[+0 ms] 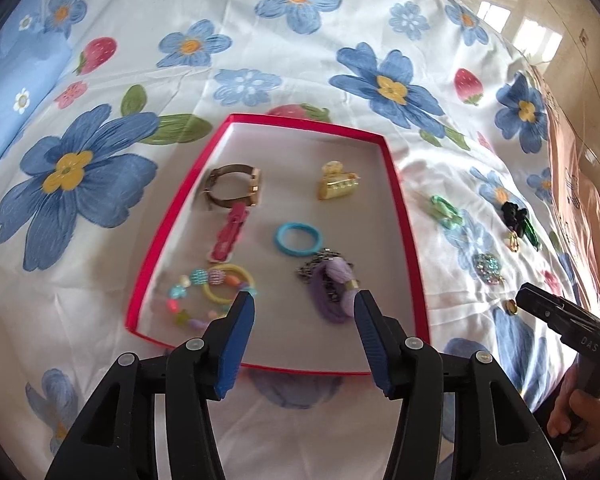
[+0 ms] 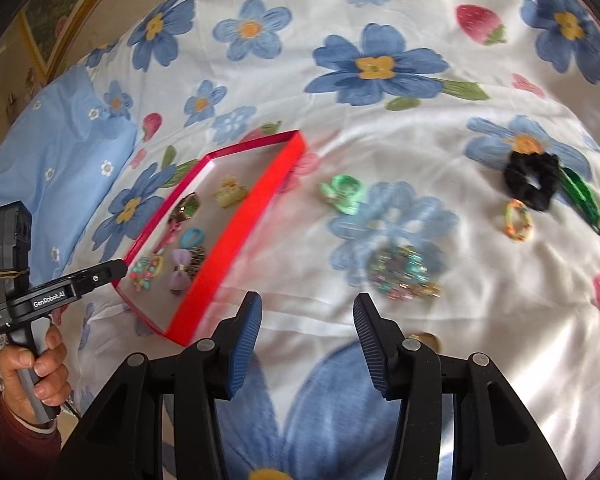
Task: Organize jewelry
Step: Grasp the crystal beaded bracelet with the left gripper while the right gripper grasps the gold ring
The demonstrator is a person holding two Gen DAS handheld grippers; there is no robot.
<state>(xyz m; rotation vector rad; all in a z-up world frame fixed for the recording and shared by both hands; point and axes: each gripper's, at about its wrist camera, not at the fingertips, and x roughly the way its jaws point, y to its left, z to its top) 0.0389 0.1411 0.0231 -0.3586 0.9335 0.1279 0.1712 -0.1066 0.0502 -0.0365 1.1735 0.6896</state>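
Hovering tilted downward, left claw (image 1: 303, 306) apart over red tray (image 1: 396, 184), right claw (image 2: 307, 310) apart above bedsheet (image 2: 380, 128)

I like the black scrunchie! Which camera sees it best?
The right wrist view: the black scrunchie lies big and clear on the bedsheet. The left wrist view shows it small, near the right edge.

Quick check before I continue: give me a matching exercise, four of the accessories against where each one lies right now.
Things:
1. watch
2. black scrunchie
3. blue hair ring
4. purple bow

Places:
A. on the bedsheet, outside the tray
B. tray, far left corner
C. tray, near right, on a chain
D. tray, middle

Pairs: 1-B, 2-A, 3-D, 4-C

The tray is the red tray.
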